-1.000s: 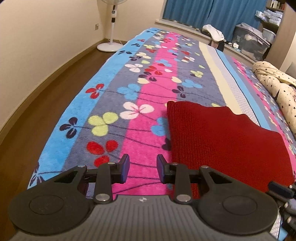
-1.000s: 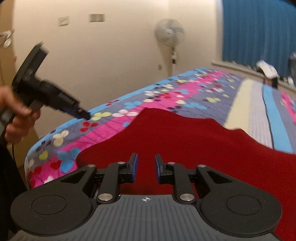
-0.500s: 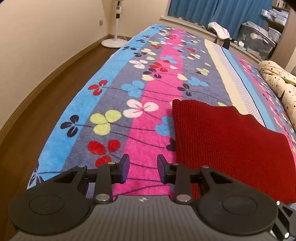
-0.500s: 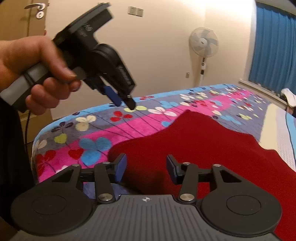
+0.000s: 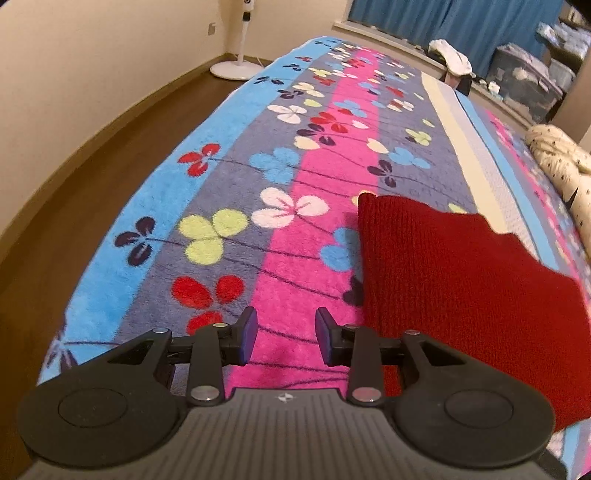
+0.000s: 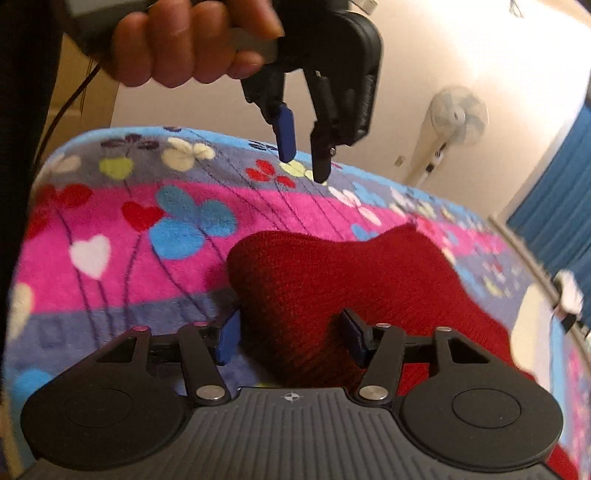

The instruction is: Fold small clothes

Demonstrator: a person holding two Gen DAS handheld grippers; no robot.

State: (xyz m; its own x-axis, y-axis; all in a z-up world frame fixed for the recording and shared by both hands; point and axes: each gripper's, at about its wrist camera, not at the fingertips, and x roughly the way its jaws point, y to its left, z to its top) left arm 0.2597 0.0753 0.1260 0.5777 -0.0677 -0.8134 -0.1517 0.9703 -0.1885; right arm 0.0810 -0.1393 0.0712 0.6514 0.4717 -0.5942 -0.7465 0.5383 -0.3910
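Observation:
A folded dark red knit garment [image 5: 454,280] lies flat on the flowered bedspread [image 5: 236,206], also in the right wrist view [image 6: 343,280]. My left gripper [image 5: 282,338] is open and empty, just left of the garment's near left edge, above the pink stripe. In the right wrist view the left gripper [image 6: 304,158] hangs above the bed, held by a hand [image 6: 192,44]. My right gripper [image 6: 290,339] is open wide, its jaws standing either side of the garment's near rounded corner, not closed on it.
A standing fan [image 5: 240,40] is by the wall past the bed's far left corner. A cream star-print cloth [image 5: 557,162] lies at the bed's right. Storage boxes [image 5: 528,77] and blue curtains [image 5: 454,18] are behind. Wooden floor [image 5: 92,177] runs along the left.
My right gripper has opened wider and swung down over the garment's near corner. The left gripper rose slightly and stayed open beside the garment.

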